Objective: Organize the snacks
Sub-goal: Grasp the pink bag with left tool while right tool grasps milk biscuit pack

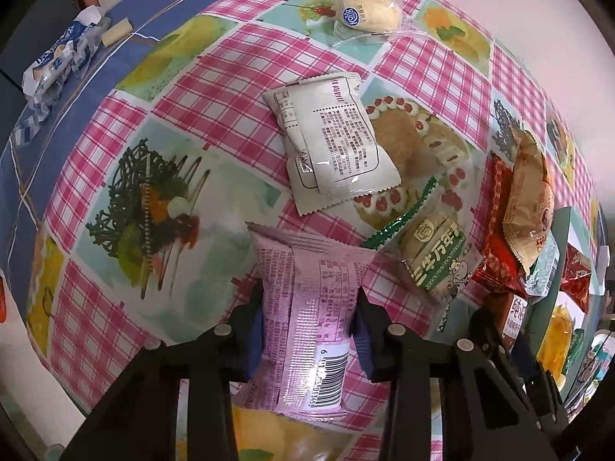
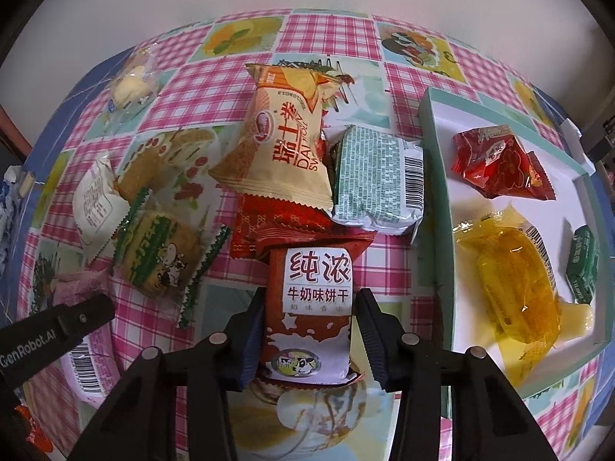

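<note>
Pink foil of the pink snack pack (image 1: 307, 319) sits pinched in the left gripper (image 1: 309, 330), while the right gripper (image 2: 307, 326) clamps the red milk biscuit pack (image 2: 311, 307), both seemingly bound for the white tray (image 2: 434, 146) at right.

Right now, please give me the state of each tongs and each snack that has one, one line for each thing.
left tongs: shut on the pink packet
pink packet: gripped, sealed, barcode side up
right tongs: shut on the milk biscuit packet
milk biscuit packet: gripped, label up
tray: holds three snacks
yellow jelly pack: lying in the tray
white packet: loose on the table, back side up
</note>
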A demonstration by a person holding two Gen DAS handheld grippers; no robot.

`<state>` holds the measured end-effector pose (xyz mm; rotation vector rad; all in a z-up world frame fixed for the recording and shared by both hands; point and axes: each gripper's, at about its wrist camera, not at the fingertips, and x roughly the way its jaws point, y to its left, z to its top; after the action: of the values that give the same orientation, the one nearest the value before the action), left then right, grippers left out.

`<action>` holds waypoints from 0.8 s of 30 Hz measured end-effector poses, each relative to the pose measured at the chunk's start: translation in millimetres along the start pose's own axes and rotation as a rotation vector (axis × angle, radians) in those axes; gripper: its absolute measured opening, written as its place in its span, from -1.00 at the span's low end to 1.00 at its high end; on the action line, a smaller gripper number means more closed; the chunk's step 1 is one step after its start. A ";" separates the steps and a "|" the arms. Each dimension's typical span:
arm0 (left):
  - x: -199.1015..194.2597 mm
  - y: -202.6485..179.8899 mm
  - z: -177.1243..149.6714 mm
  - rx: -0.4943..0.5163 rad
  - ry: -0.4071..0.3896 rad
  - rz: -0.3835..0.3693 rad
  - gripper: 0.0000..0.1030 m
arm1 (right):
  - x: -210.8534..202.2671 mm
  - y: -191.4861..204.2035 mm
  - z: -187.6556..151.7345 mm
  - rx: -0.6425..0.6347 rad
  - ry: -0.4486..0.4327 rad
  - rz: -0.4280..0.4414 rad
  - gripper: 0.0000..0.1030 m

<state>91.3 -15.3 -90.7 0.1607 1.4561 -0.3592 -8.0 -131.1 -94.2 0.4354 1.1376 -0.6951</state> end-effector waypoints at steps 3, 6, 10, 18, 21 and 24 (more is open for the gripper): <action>0.2 -1.5 0.2 0.000 -0.001 -0.002 -0.21 | -1.2 -1.7 -2.9 -0.006 0.000 0.003 -0.09; -0.1 -3.1 0.5 -0.003 0.000 -0.011 -0.21 | -3.7 -0.5 -6.2 -0.015 -0.001 0.007 -0.16; -1.9 -5.3 1.5 -0.007 -0.008 -0.011 -0.22 | -5.7 0.2 -6.8 -0.014 0.004 0.011 -0.19; -25.6 -6.8 5.0 -0.010 -0.058 -0.033 -0.22 | -12.1 -12.7 -4.0 0.021 0.018 0.054 -0.19; -39.0 -7.2 6.8 -0.009 -0.093 -0.042 -0.22 | -18.3 -17.7 -2.0 0.020 0.009 0.079 -0.19; -53.1 -10.8 6.7 -0.002 -0.129 -0.053 -0.22 | -28.0 -24.4 0.5 0.032 -0.014 0.098 -0.19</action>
<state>90.1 -20.0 -36.3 0.0957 1.3346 -0.4045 -31.6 -141.0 -67.3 0.5096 1.0856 -0.6303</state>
